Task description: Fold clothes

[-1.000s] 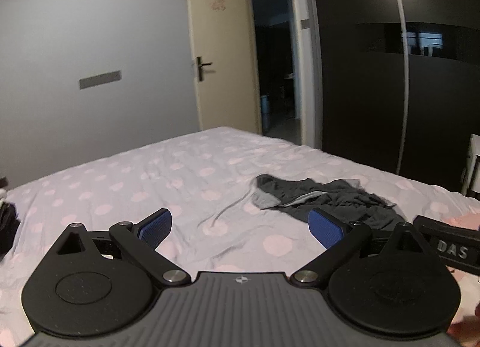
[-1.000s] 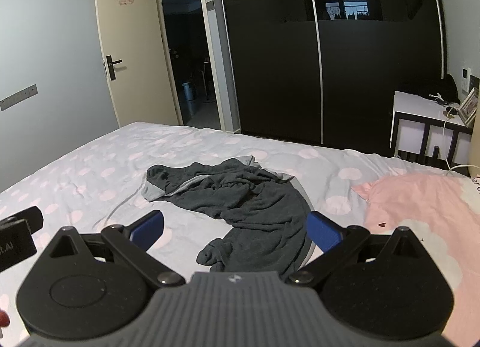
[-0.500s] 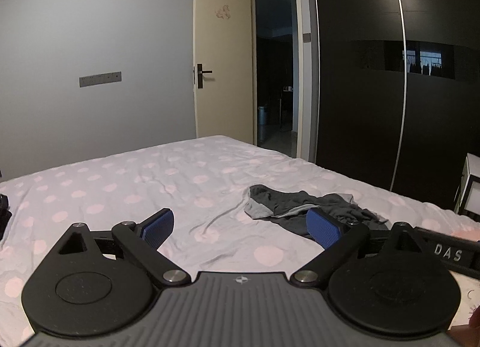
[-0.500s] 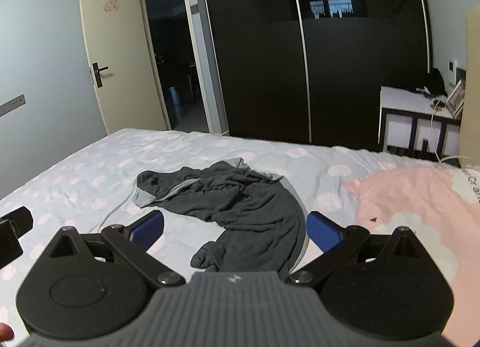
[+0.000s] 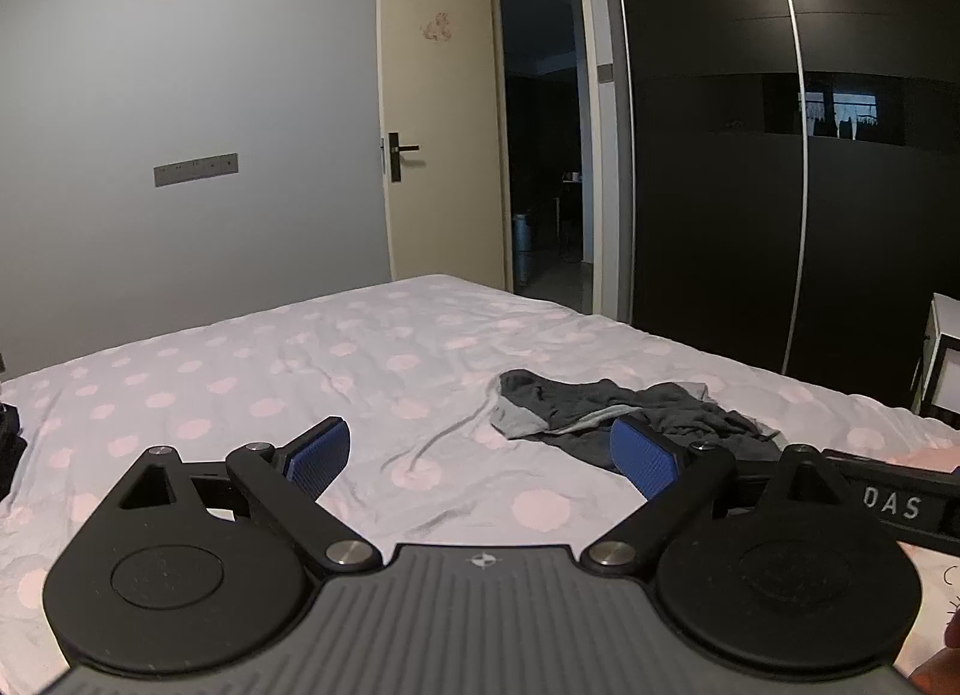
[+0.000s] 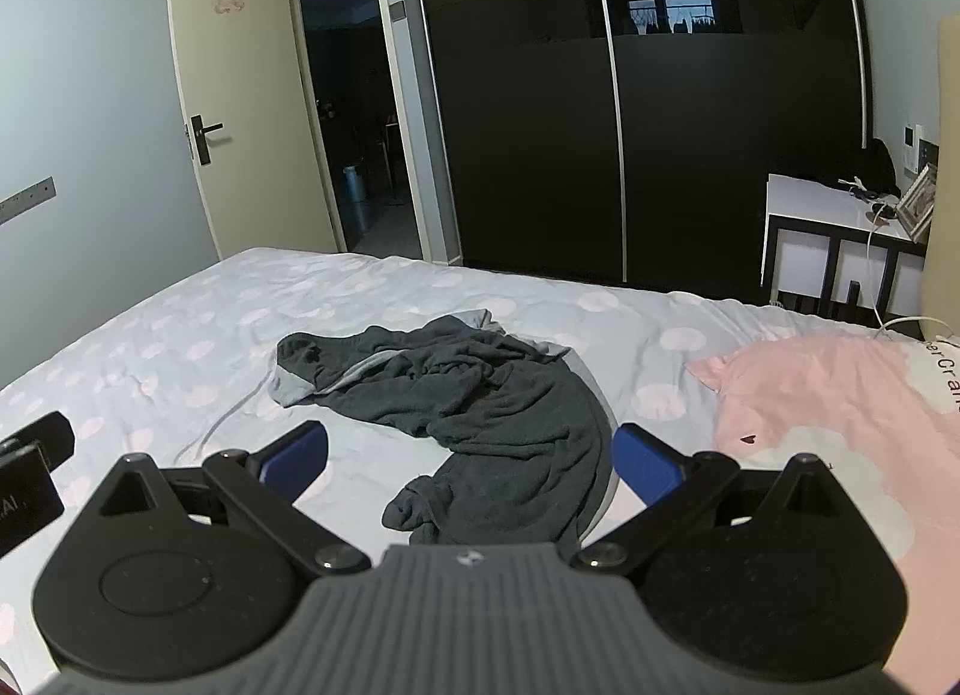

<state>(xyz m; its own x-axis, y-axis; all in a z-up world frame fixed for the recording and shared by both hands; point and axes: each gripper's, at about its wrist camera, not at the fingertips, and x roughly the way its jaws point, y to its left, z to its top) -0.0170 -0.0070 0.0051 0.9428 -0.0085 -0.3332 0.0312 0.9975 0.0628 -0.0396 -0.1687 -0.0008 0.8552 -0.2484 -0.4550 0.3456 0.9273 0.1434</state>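
Pale polka-dotted bed sheet (image 6: 180, 347) fills most of what we see, with a pink printed blanket (image 6: 840, 413) at its right side. Our crumpled dark grey fleece garment (image 6: 474, 407) lies mid-bed, untouched. We hold the left gripper (image 5: 480, 455) and right gripper (image 6: 471, 455) above it, both spread wide, gripping nothing.
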